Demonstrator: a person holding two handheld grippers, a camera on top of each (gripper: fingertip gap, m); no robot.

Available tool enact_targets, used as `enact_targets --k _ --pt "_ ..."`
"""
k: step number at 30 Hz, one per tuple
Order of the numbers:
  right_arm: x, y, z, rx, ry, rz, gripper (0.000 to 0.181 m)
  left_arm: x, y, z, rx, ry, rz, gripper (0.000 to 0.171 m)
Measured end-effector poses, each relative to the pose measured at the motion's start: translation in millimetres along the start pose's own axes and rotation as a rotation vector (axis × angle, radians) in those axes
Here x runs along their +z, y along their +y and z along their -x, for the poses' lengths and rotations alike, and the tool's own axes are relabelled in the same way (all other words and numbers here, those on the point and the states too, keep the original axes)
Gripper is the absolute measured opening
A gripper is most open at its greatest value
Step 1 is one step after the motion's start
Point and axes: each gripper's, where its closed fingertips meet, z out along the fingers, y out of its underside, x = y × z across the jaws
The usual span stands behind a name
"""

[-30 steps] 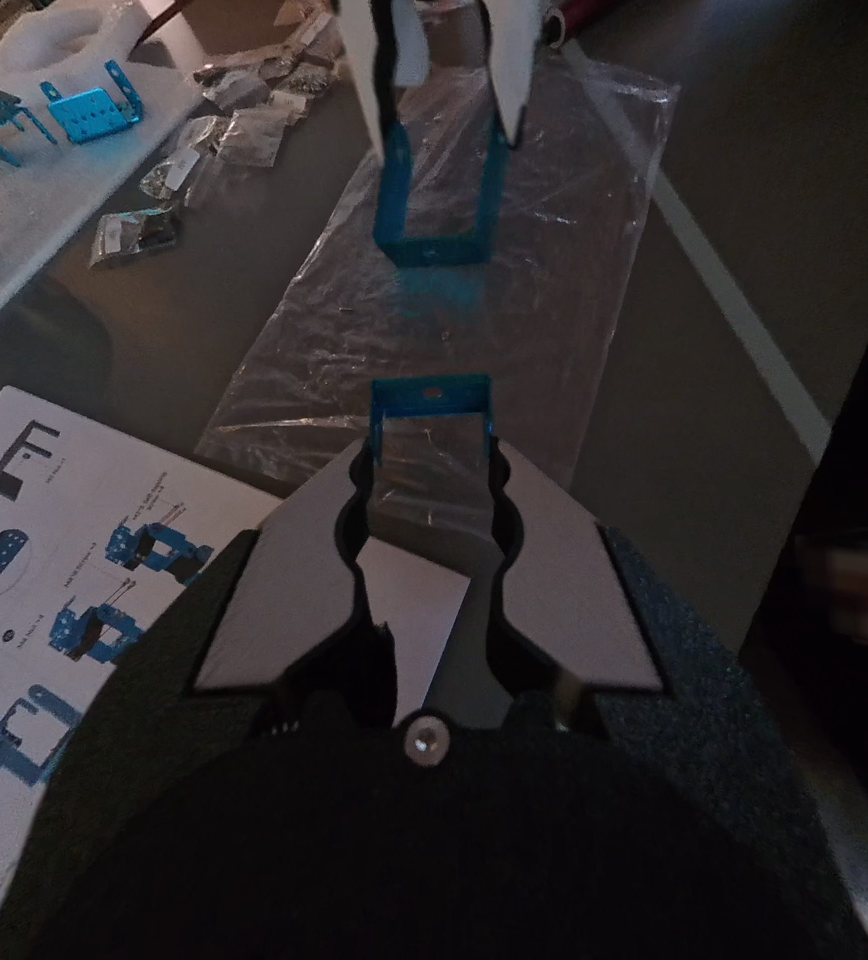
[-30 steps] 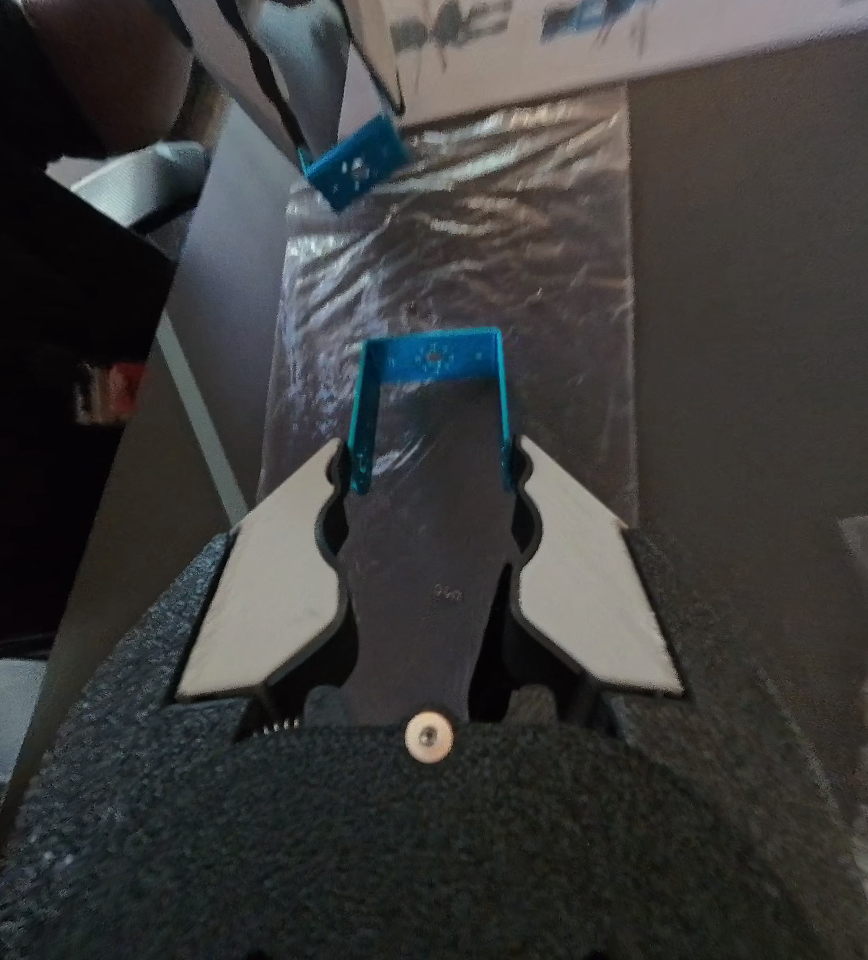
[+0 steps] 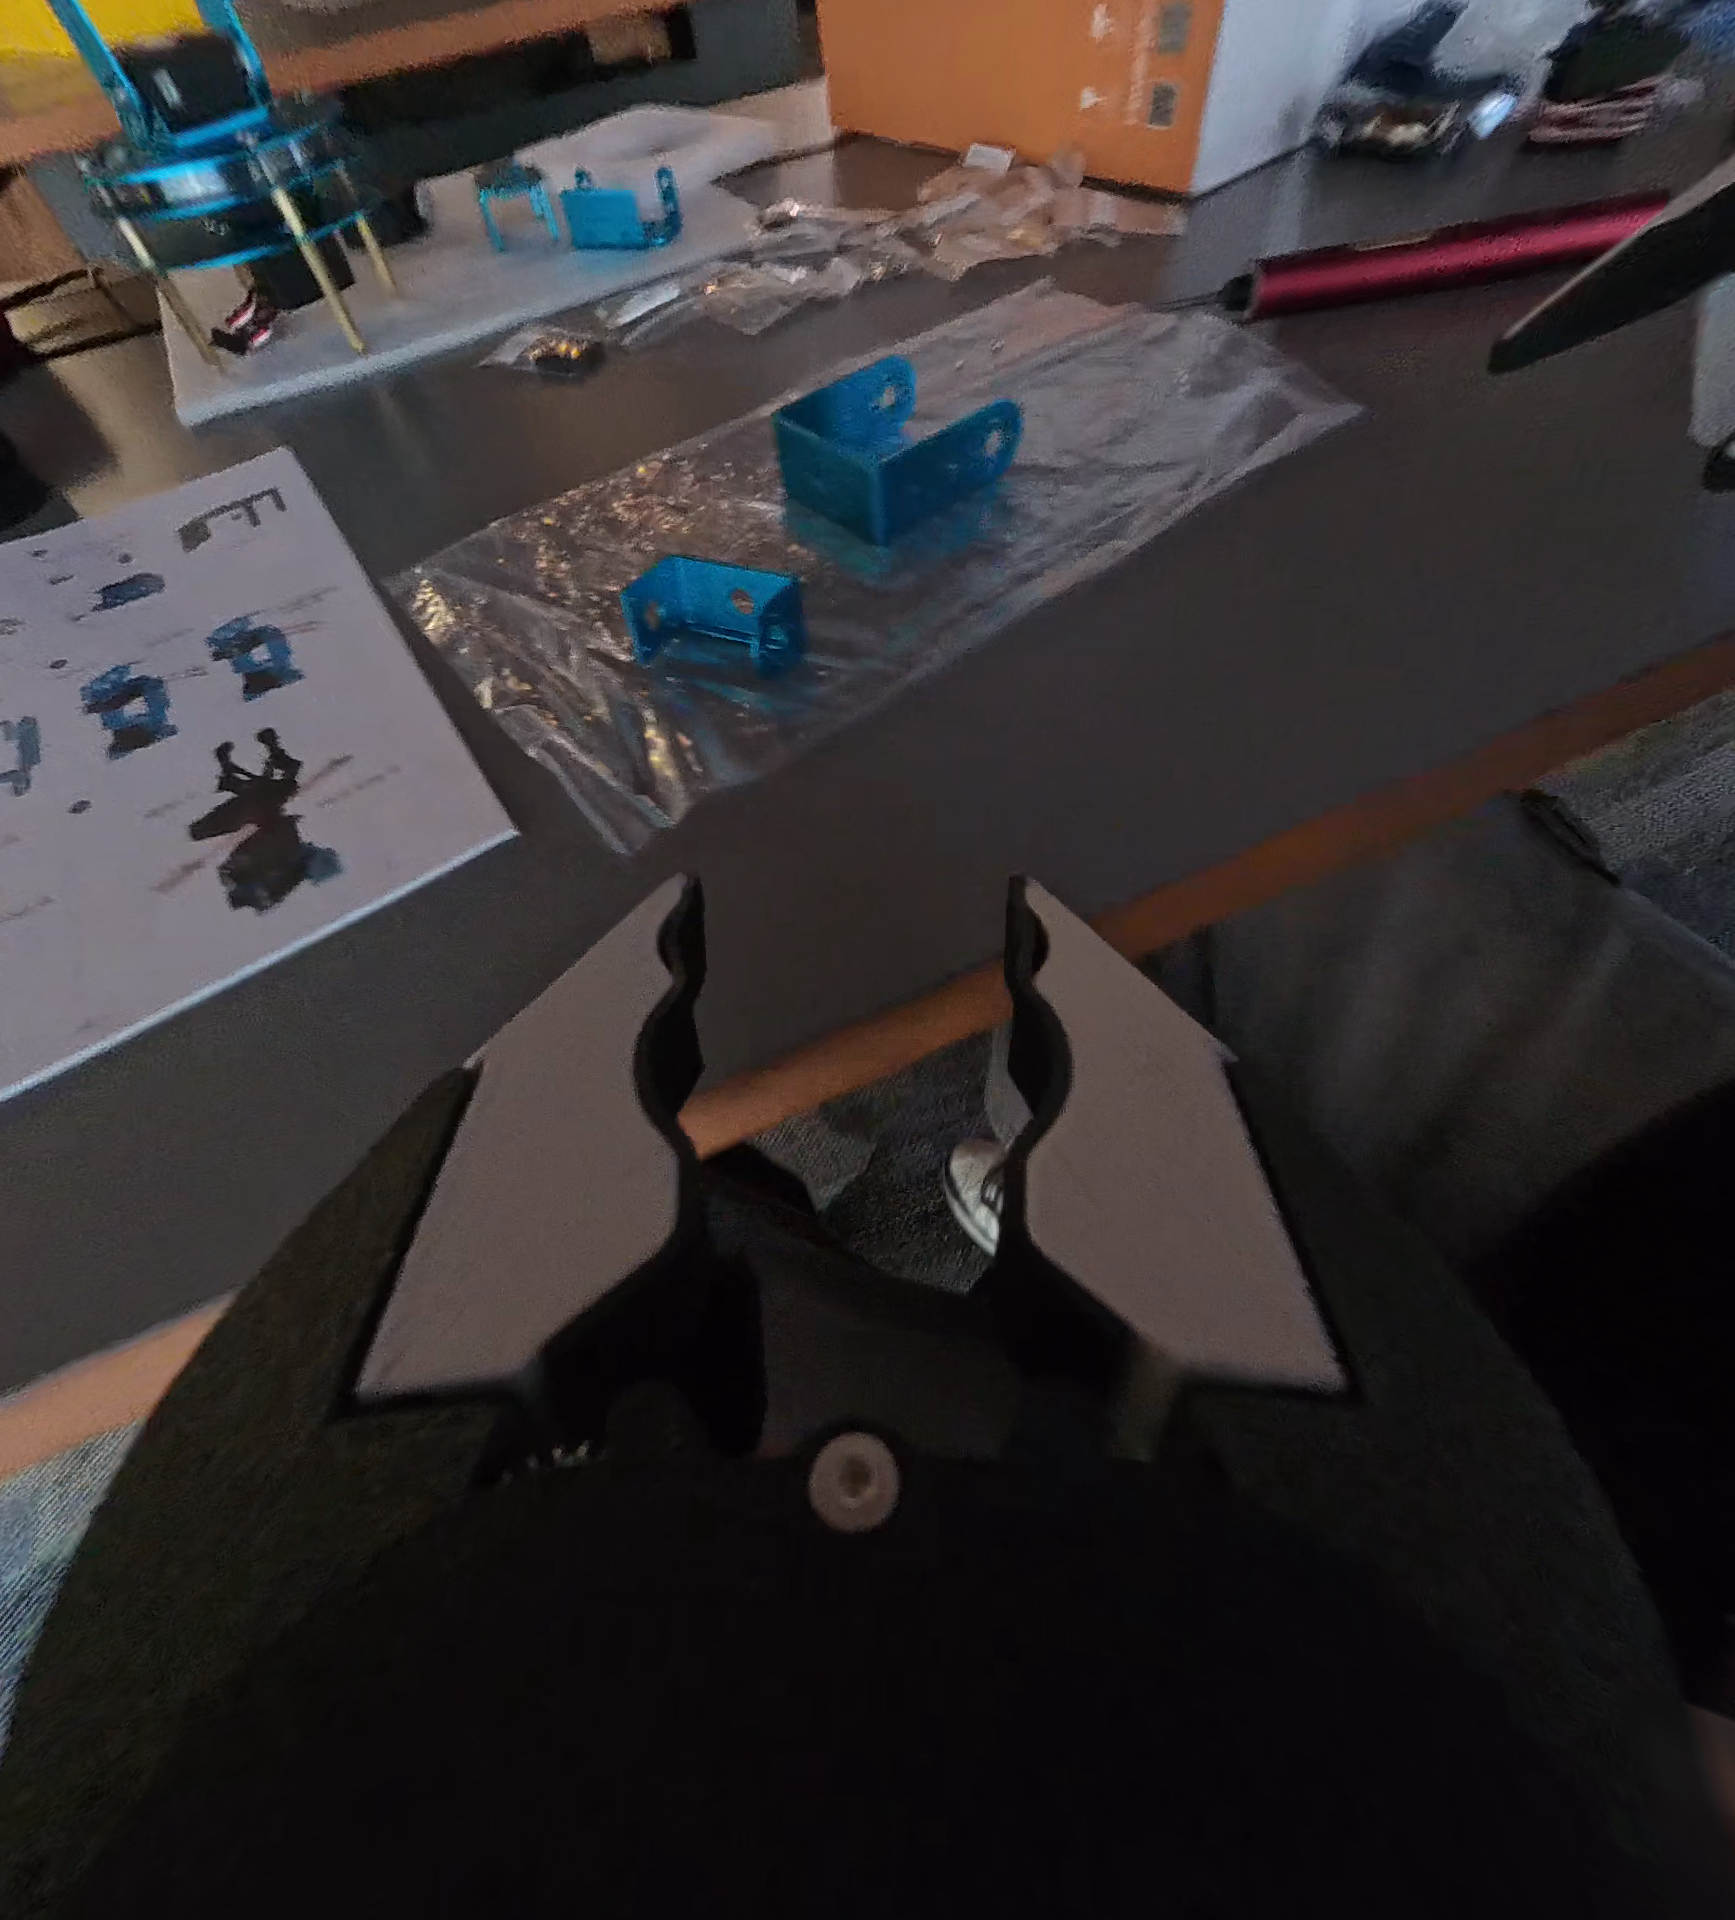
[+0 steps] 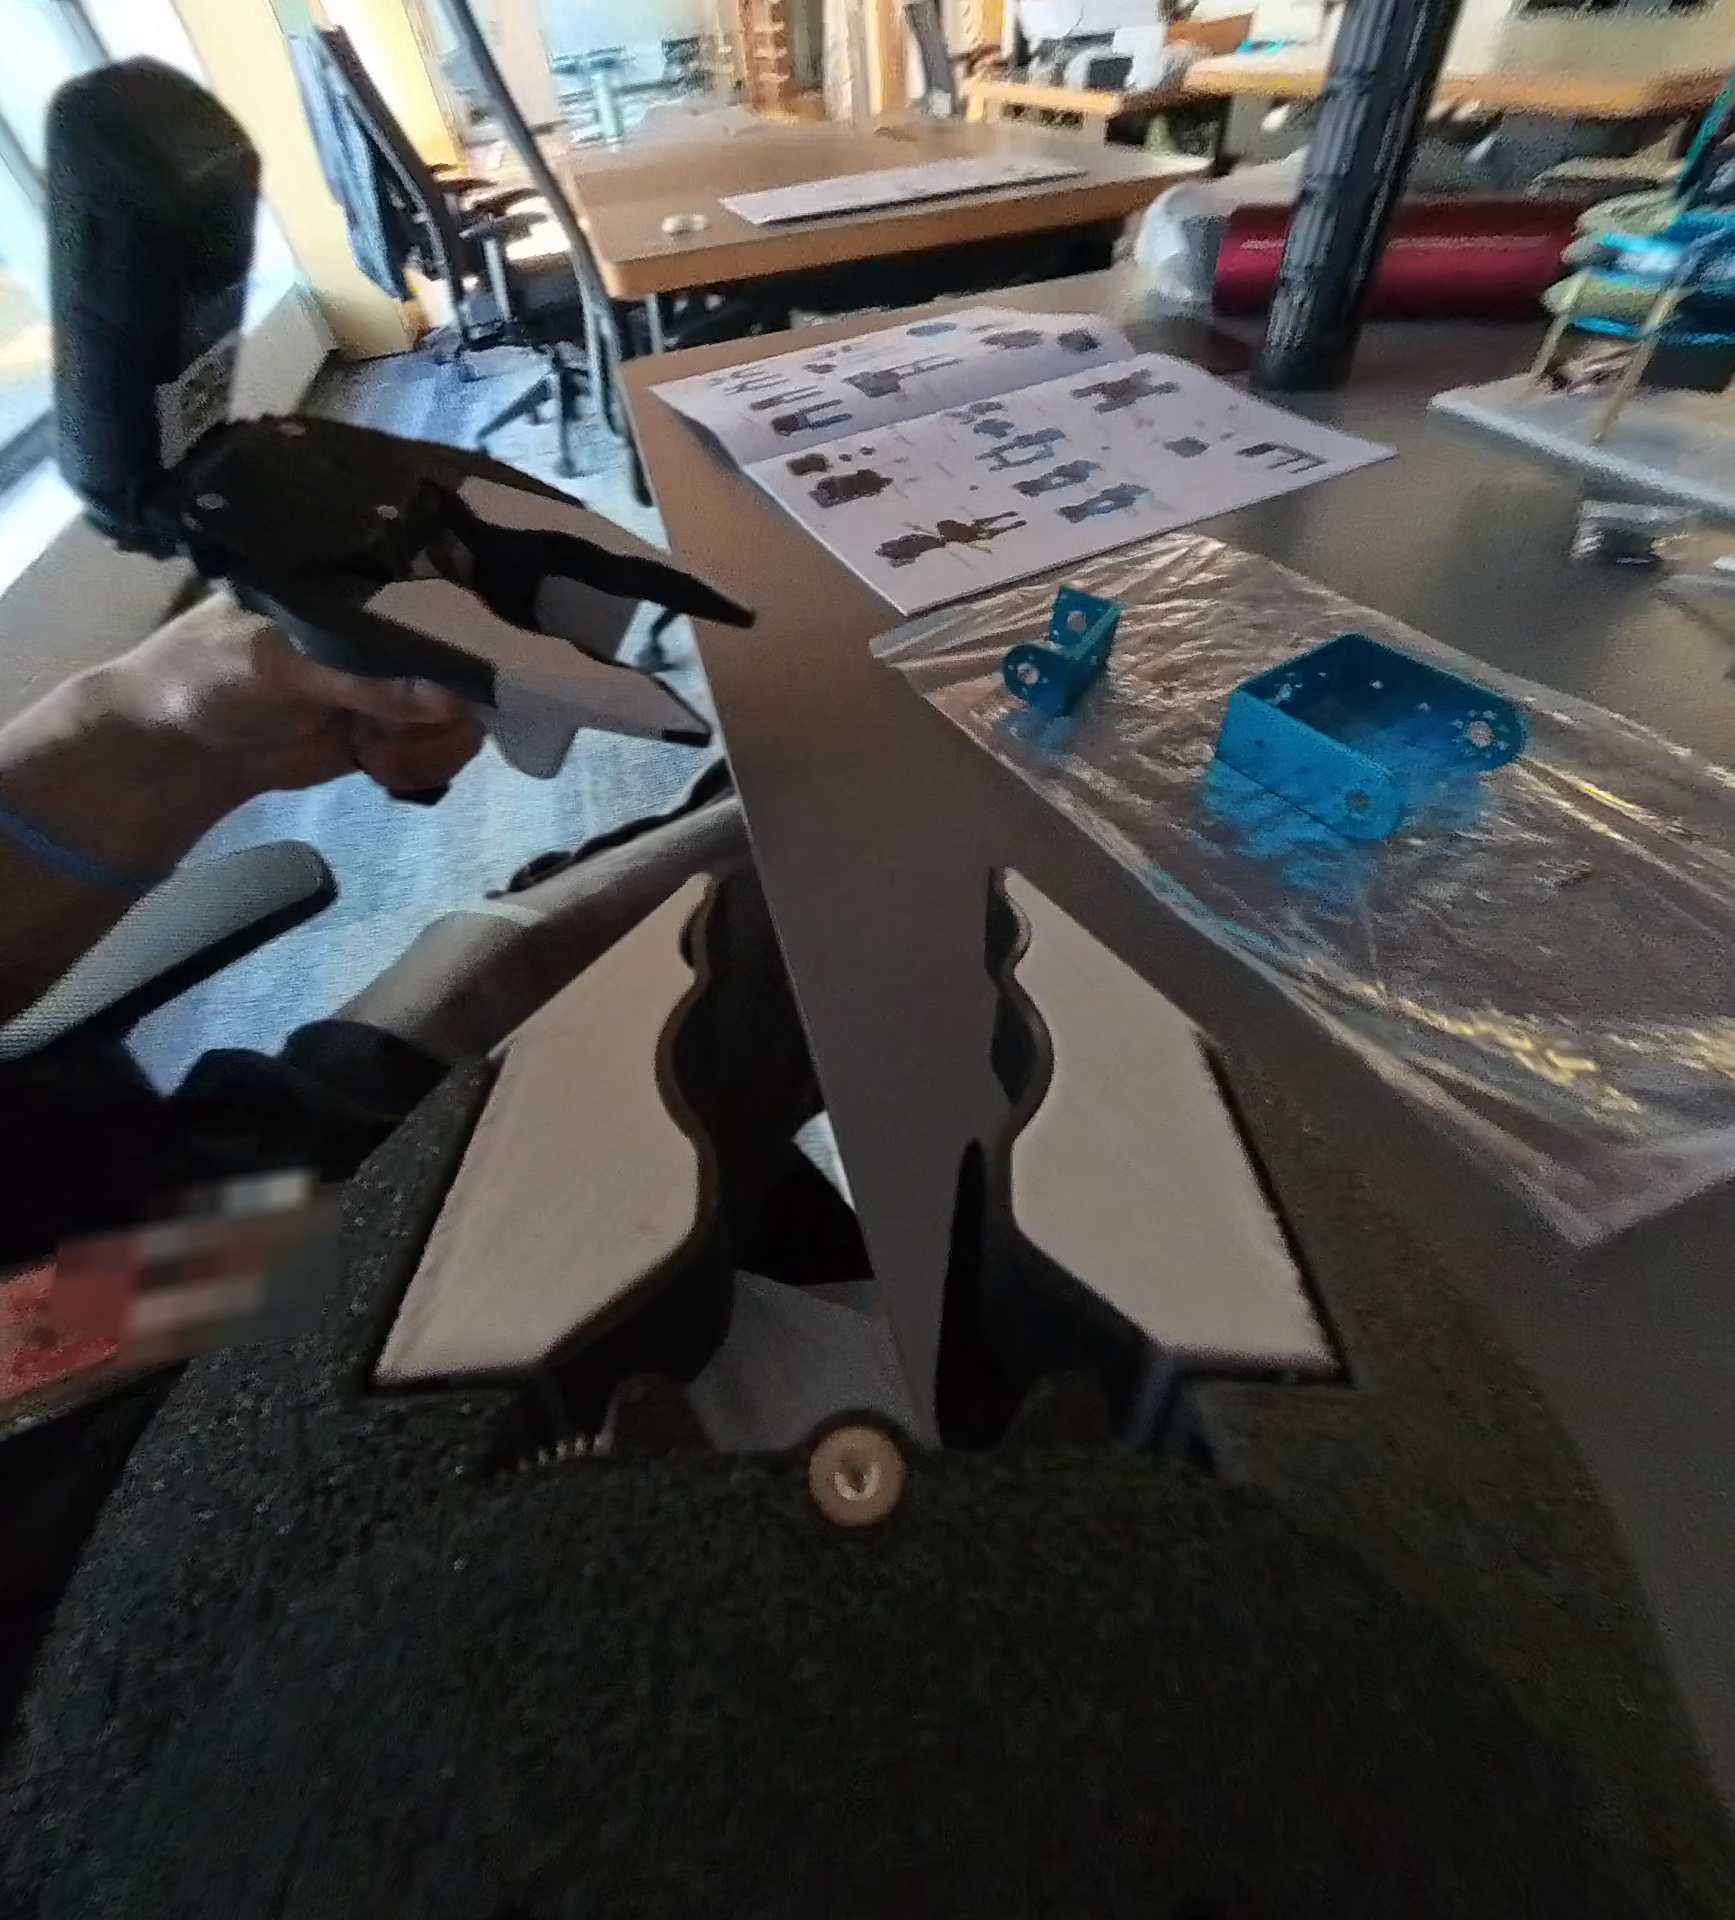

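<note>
My left hand-held gripper (image 3: 847, 914) hangs off the near edge of the counter (image 3: 946, 831), its fingers apart with nothing between them. My right hand-held gripper (image 4: 847, 914) is likewise spread and empty, off the counter's corner; in the left wrist view only its finger ends show, cut off by the right edge. Both stand well apart from the parts.

On the clear plastic sheet (image 3: 1154, 436) lie two blue metal pieces — a small U-bracket (image 3: 712, 613) nearer the instruction booklet (image 3: 146, 727), and a larger U-bracket (image 3: 894, 457) beyond it, open side up. They sit near each other but not touching. The booklet's drawings are too smeared for me to read.

Farther back I make out a blue round-tiered assembly on brass standoffs (image 3: 219, 177), cut off at the top, more blue brackets (image 3: 582, 203) on a white foam pad, small clear bags (image 3: 842, 260) whose contents I cannot tell, a red tube (image 3: 1445, 260) and an orange box (image 3: 1008, 83).

In the right wrist view a hand (image 4: 250, 717) grips the left tool — its arm partly out of frame.
</note>
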Motion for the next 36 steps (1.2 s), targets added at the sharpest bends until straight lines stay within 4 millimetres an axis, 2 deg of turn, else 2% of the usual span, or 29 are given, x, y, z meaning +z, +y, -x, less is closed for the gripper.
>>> enact_targets --k 2,4,5,7,10,12,17,21,31,36 --pt "-8.9 12.3 -3.0 -0.052 0.08 0.001 0.049 -9.2 4.0 -17.1 -0.008 0.02 -0.107 0.055" --pt "-13.3 23.7 -11.7 -0.104 0.16 0.05 0.049 -17.5 16.9 -25.3 -0.026 0.003 -0.159 0.053" --pt "-13.7 25.8 -15.2 -0.123 0.182 0.049 0.049 -21.6 22.8 -24.9 -0.022 -0.026 -0.178 0.053" --pt "-11.6 30.7 -21.0 -0.101 0.191 0.041 0.041 -33.3 19.1 -17.4 -0.017 -0.095 -0.261 0.05" --pt "-8.1 27.6 -19.5 -0.068 0.172 0.016 0.038 -41.3 12.4 -11.9 -0.08 -0.067 -0.294 0.051" --pt "-7.4 30.3 -20.5 -0.102 0.202 0.025 0.035 -40.3 17.5 -12.6 -0.15 0.002 -0.307 0.051" --pt "-2.8 39.3 -19.8 -0.188 0.248 0.055 0.031 -28.1 47.2 3.3 -0.23 -0.032 -0.283 0.051" --pt "0.8 43.9 -20.8 -0.178 0.252 0.077 0.031 -19.7 60.0 8.7 -0.231 -0.054 -0.249 0.05" --pt "0.0 41.9 -19.5 -0.153 0.233 0.059 0.029 -20.6 62.4 10.2 -0.217 -0.073 -0.248 0.05" --pt "-7.3 41.6 -21.6 -0.125 0.227 0.032 0.028 -14.0 61.8 7.4 -0.183 -0.077 -0.232 0.049"
